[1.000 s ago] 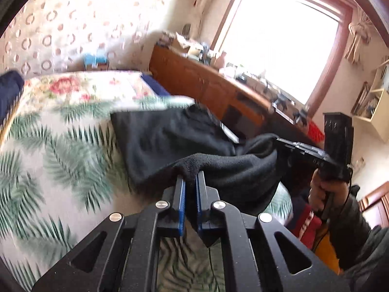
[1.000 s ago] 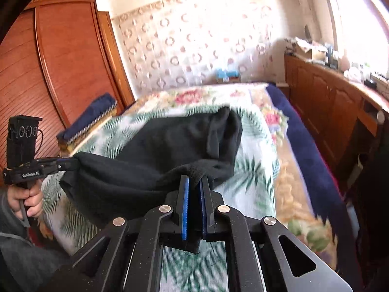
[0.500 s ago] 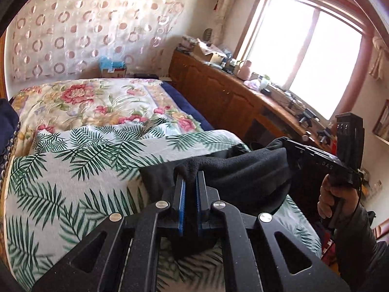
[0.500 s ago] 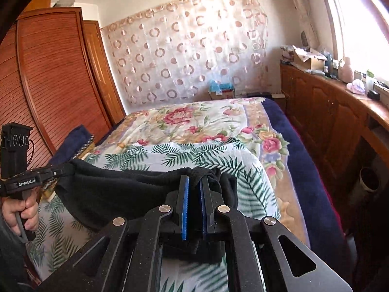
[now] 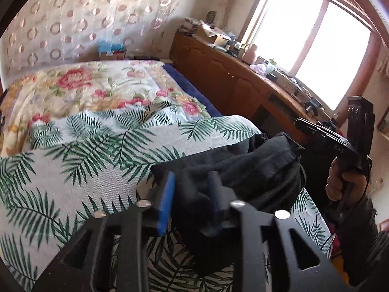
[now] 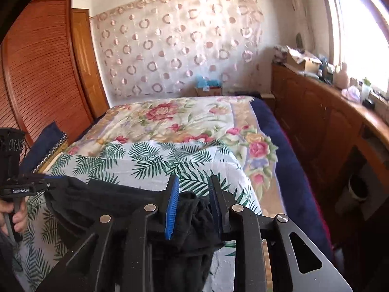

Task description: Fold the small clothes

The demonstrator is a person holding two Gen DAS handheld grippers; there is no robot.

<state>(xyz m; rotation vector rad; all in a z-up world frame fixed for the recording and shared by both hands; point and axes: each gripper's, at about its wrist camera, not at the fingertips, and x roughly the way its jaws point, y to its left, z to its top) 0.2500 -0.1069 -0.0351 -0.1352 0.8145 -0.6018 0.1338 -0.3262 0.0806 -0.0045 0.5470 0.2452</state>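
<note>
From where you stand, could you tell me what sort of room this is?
Most likely a home bedroom: a bed under floral and palm-print covers, a louvred wooden wardrobe beside it, and a cluttered wooden sideboard beneath the window.

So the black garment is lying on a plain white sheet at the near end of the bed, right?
Not plain white: the black garment lies on a sheet printed with green palm leaves, still at the near end of the bed. The right wrist view shows it.

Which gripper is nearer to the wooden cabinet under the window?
Right. The right gripper works at the bed's cabinet side; the left gripper is farther away, across the black garment.
</note>
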